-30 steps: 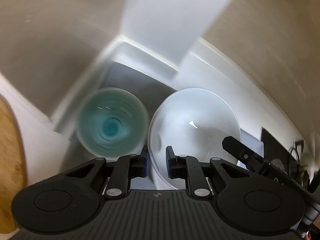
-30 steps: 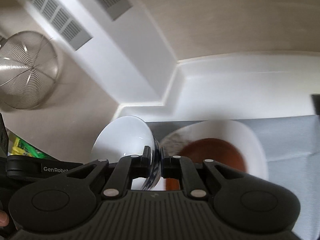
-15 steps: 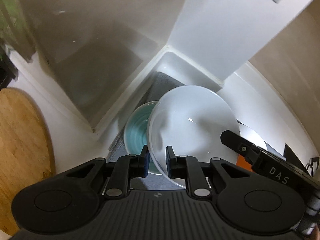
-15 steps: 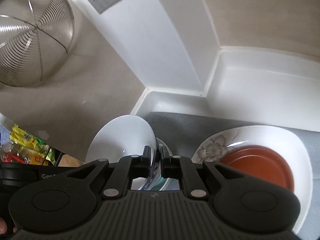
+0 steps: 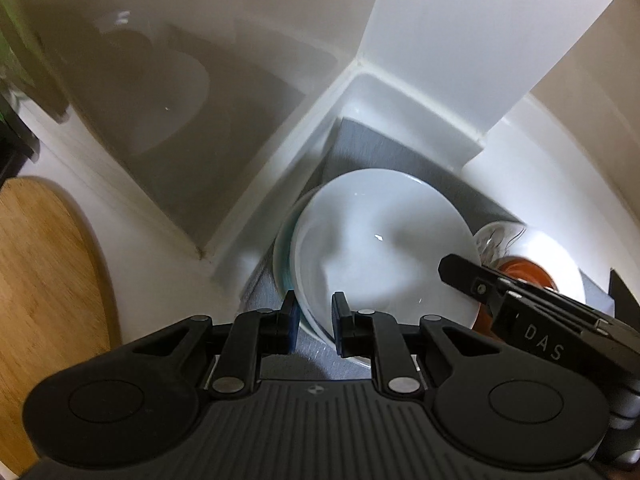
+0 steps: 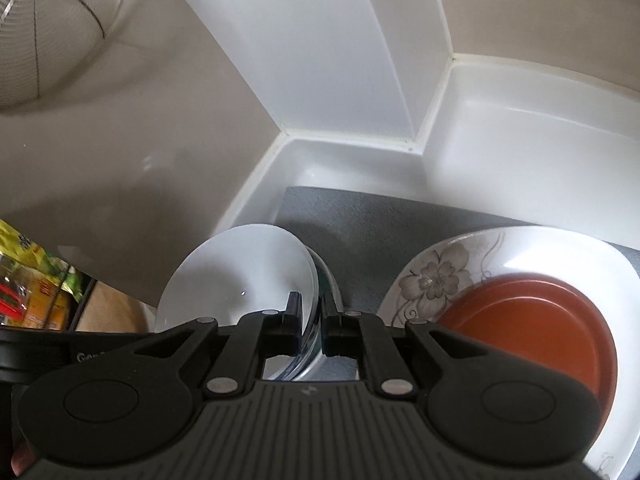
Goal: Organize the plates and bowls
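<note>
A white bowl (image 5: pixel 384 248) sits inside a teal bowl (image 5: pixel 282 256) on the grey mat in the white corner. My left gripper (image 5: pixel 314 318) is shut on the white bowl's near rim. My right gripper (image 6: pixel 312 328) is shut on the same white bowl's (image 6: pixel 240 276) rim from the other side; its black body shows in the left wrist view (image 5: pixel 520 304). To the right lies a white flowered plate (image 6: pixel 460 264) with an orange-brown plate (image 6: pixel 532 328) on it, also in the left wrist view (image 5: pixel 536 276).
White walls (image 6: pixel 320 60) close in the corner behind and left of the grey mat (image 6: pixel 380 220). A wooden board (image 5: pixel 44 280) lies left. A wire strainer (image 6: pixel 52 20) hangs at upper left. Coloured packets (image 6: pixel 32 280) sit low left.
Both grippers carried the white bowl left and down over the teal bowl, which is now almost covered by it. The plates came further into view on the right.
</note>
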`<state>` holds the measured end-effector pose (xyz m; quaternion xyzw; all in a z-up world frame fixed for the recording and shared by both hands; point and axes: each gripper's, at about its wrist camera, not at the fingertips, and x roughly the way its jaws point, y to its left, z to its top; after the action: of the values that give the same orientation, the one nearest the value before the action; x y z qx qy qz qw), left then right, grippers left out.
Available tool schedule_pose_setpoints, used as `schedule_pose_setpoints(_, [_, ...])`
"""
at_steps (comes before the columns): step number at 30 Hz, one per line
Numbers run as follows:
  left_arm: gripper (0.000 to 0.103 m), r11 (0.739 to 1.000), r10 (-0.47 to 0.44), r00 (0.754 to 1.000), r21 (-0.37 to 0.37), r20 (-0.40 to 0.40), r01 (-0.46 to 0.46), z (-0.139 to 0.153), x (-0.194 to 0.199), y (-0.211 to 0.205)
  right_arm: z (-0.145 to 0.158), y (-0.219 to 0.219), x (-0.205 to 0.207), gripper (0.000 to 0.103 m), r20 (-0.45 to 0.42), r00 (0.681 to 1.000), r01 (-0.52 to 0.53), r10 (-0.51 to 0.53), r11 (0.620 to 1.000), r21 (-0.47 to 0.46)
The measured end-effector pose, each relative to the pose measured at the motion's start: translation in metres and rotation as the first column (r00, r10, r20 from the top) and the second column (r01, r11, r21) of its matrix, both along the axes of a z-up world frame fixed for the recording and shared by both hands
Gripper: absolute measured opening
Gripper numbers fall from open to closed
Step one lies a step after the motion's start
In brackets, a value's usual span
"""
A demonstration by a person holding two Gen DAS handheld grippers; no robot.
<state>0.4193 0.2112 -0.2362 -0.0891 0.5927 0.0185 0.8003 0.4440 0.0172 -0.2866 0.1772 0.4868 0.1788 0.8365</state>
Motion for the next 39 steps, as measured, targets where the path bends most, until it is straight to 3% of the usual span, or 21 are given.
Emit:
schedule_pose_setpoints(7, [0.019, 0.999, -0.037, 0.999, 0.033, 0.0, 0.037, -0.008, 0.002, -0.001, -0.002, 0.005, 0.001, 0.01, 0.014, 1.0, 0.012, -0.011, 1.0, -0.018])
schedule_pose_setpoints(14, [0.019, 0.998, -0.046, 0.999, 0.032, 0.018, 0.045, -0.008, 0.0, -0.001, -0.009, 0.001, 0.0, 0.01, 0.008, 0.999, 0.039, -0.04, 0.999, 0.026])
schedule_pose_setpoints(18, [0.02, 0.999, -0.04, 0.999, 0.001, 0.017, 0.04, -0.01, -0.003, 0.007, -0.007, 0.005, -0.003, 0.01, 0.034, 0.999, 0.021, -0.021, 1.0, 0.015])
schedule_pose_setpoints(25, [0.02, 0.992, -0.029, 0.999, -0.122, -0.016, 0.027, -0.012, -0.001, 0.024, -0.015, 0.002, 0.001, 0.01, 0.019, 0.999, 0.047, -0.048, 0.999, 0.026])
schedule_pose_setpoints(32, [0.019, 0.988, -0.035, 0.999, -0.152, 0.014, 0.037, -0.005, -0.012, 0.031, -0.014, 0.006, 0.001, 0.01, 0.035, 0.999, 0.022, -0.022, 1.0, -0.002])
schedule_pose_setpoints(39, [0.019, 0.992, -0.044, 0.996, -0.112, 0.075, 0.052, 0.002, -0.016, 0.032, -0.002, 0.001, -0.003, 0.016, 0.052, 0.999, -0.011, 0.012, 1.0, -0.028])
